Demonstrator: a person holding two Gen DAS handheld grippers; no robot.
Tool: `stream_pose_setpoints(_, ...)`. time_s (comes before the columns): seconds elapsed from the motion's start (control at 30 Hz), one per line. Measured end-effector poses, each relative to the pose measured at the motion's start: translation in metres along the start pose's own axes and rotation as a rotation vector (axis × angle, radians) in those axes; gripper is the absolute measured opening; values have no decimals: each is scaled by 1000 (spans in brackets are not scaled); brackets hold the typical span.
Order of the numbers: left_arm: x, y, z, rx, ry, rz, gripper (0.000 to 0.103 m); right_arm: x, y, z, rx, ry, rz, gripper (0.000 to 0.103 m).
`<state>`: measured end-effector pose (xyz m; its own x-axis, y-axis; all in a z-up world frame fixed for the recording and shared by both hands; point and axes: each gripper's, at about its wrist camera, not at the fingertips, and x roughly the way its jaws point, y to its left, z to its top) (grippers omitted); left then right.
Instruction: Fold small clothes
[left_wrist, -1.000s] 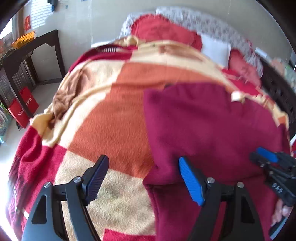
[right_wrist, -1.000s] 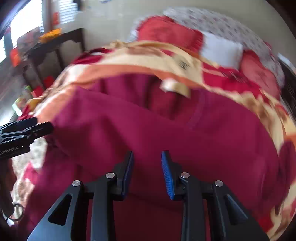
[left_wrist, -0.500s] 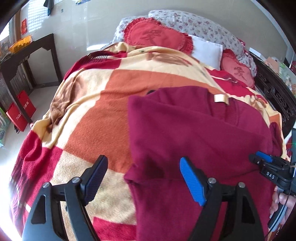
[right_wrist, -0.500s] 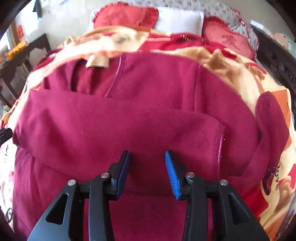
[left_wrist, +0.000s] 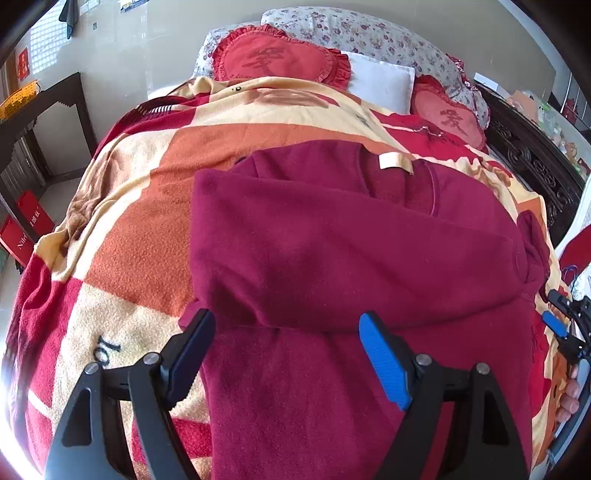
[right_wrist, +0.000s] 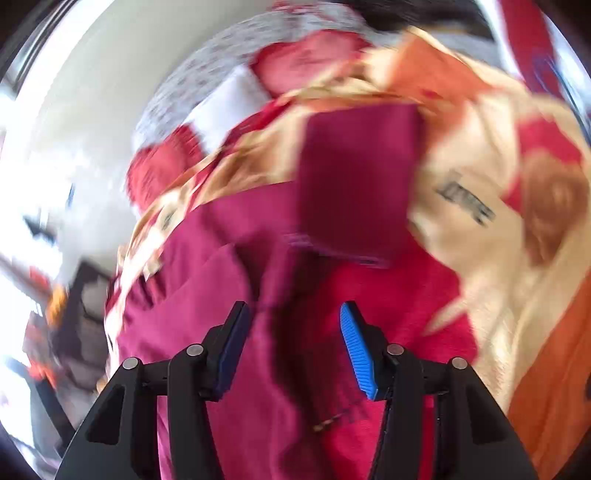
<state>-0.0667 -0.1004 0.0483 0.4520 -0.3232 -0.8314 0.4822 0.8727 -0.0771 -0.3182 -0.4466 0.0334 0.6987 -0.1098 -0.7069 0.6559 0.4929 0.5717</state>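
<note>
The left gripper (left_wrist: 286, 345) fills the bottom of the left wrist view with its fingers spread wide and nothing between them. One dark pad sits at lower left over the blanket's edge, the blue pad (left_wrist: 384, 360) at lower centre-right over the garment. It hangs above the near edge of a maroon fleece top (left_wrist: 332, 258), which lies across the middle of the frame with one sleeve folded over its body as a broad band. A pale neck label (left_wrist: 393, 162) shows near the top's far edge, just above centre.

The right gripper (right_wrist: 291, 345) also stands open, moderately wide and gripping nothing. Its view is badly smeared by motion. Between and beyond its fingers lies maroon cloth (right_wrist: 229, 295), probably the same top, with a darker rectangular flap (right_wrist: 354, 177) upper centre. In the left wrist view this gripper shows small at the right edge (left_wrist: 565, 325).

Under the top, a checked fleece blanket (left_wrist: 140, 229) in orange, cream and red covers the bed, filling the left half of the frame. At the top centre lie a red heart-shaped cushion (left_wrist: 280, 59), a white pillow (left_wrist: 380, 83) just right of it, and a second red cushion (left_wrist: 448, 118) farther right, with a floral pillow (left_wrist: 369, 29) behind. A dark wooden table (left_wrist: 37, 107) stands at upper left.
</note>
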Motion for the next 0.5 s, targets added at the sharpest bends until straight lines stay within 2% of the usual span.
stream_pose_setpoints(0.07,0,-3,-1,13,1,7,84,6,-17,3,103,1,39,35)
stream_pose_setpoints(0.17,-1,-5,-5,30,5,14,84,12,-37,8,253,-60,104,35)
stream_pose_setpoints(0.23,0,-5,-8,37,12,24,84,18,-40,13,293,-91,115,38)
stream_pose_setpoints(0.33,0,-4,-10,37,20,30,84,36,-43,19,333,-73,111,38)
stream_pose_setpoints(0.43,-3,0,-10,35,15,36,84,27,-53,23,355,-139,86,36)
stream_pose_setpoints(0.5,-3,3,-12,29,12,44,84,18,-56,22,387,-193,110,36)
